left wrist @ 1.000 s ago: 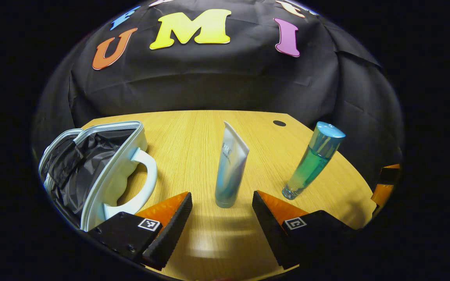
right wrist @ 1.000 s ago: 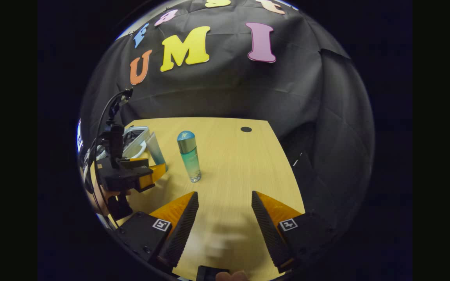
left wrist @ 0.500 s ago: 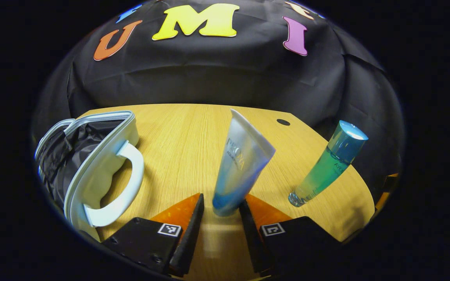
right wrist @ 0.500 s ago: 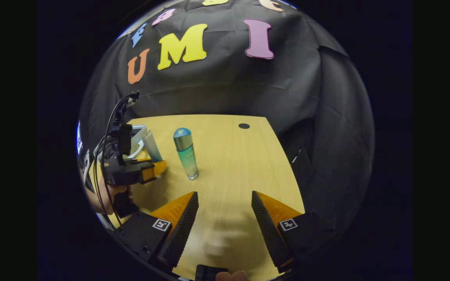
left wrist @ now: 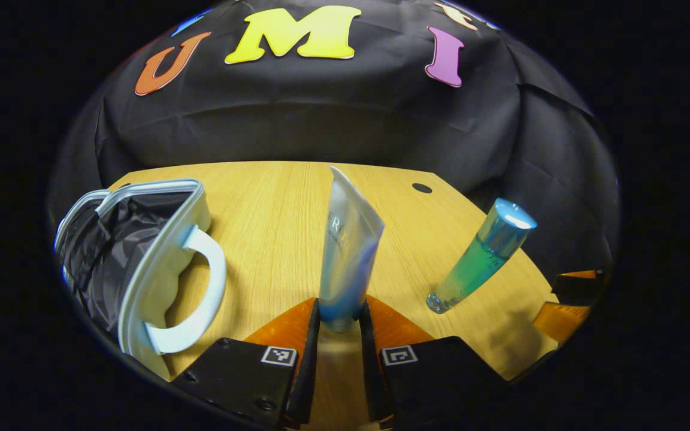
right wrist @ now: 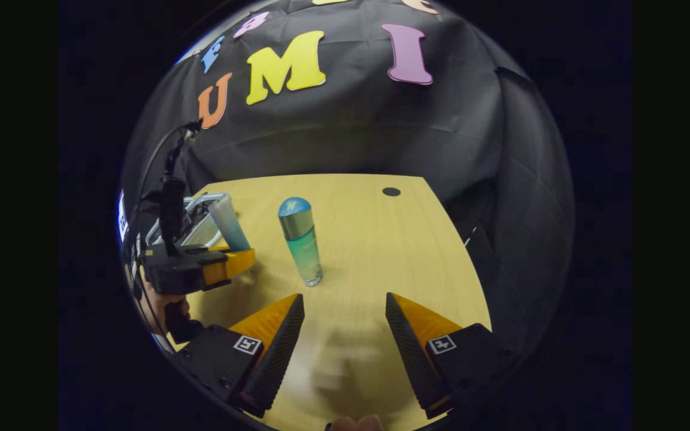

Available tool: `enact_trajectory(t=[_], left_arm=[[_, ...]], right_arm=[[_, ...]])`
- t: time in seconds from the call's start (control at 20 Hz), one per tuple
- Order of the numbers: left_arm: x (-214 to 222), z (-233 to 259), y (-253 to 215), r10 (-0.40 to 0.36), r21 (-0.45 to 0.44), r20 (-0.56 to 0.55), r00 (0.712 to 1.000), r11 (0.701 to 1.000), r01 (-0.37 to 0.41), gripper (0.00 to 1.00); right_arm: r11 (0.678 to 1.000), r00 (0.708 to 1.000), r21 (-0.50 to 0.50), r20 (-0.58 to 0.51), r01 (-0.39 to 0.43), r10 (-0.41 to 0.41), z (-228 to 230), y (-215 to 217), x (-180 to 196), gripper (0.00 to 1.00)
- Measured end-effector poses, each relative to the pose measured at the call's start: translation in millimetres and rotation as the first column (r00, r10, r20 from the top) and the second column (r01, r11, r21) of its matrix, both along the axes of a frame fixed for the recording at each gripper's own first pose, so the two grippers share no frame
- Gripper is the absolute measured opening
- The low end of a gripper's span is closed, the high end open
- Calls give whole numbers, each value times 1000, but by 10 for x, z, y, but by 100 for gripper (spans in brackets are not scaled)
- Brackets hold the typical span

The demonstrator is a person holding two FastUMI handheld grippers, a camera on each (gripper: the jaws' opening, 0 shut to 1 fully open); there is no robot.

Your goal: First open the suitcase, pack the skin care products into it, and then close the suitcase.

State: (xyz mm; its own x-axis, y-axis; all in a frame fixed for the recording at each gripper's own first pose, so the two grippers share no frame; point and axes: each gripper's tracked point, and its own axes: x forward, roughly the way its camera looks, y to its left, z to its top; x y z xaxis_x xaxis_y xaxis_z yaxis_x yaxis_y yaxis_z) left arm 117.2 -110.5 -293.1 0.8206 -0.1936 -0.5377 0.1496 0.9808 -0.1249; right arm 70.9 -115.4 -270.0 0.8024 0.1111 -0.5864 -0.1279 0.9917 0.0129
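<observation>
In the left gripper view my left gripper [left wrist: 339, 323] is shut on the foot of a white and blue tube [left wrist: 348, 260], which stands upright between the pads. The white suitcase [left wrist: 141, 257] lies open at the left, its black lining and handle showing. A green bottle with a blue cap [left wrist: 480, 257] stands on the table to the right. In the right gripper view my right gripper [right wrist: 345, 320] is open above bare wood, with the green bottle [right wrist: 301, 242] just ahead of its left finger. The left gripper [right wrist: 225, 263] holds the tube [right wrist: 228, 222] at the left, in front of the suitcase [right wrist: 198, 221].
The wooden table [left wrist: 273, 215] has a round black hole [left wrist: 421, 188] near its far right corner. Black cloth hangs behind and to the right. A hand [right wrist: 159, 305] holds the left gripper at the left edge of the right gripper view.
The left gripper's fingers came together around the tube's lower end and now grip it. The tube went from leaning to upright. The right gripper stayed open and shifted only slightly.
</observation>
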Motion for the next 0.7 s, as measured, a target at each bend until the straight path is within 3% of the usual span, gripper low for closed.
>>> enact_trajectory(t=[0.25, 0.45, 0.7], left_arm=[[-298, 626, 279, 20, -10, 35, 999, 1000, -20, 37], [-570, 863, 657, 103, -29, 24, 994, 994, -102, 37], [-737, 985, 1046, 190, -39, 18, 982, 981, -189, 37]], right_arm=[[998, 1000, 69, -16, 2, -1, -179, 351, 285, 82], [990, 997, 136, -77, 36, -26, -358, 575, 504, 83], [997, 998, 70, -60, 38, -34, -474, 644, 752, 82]])
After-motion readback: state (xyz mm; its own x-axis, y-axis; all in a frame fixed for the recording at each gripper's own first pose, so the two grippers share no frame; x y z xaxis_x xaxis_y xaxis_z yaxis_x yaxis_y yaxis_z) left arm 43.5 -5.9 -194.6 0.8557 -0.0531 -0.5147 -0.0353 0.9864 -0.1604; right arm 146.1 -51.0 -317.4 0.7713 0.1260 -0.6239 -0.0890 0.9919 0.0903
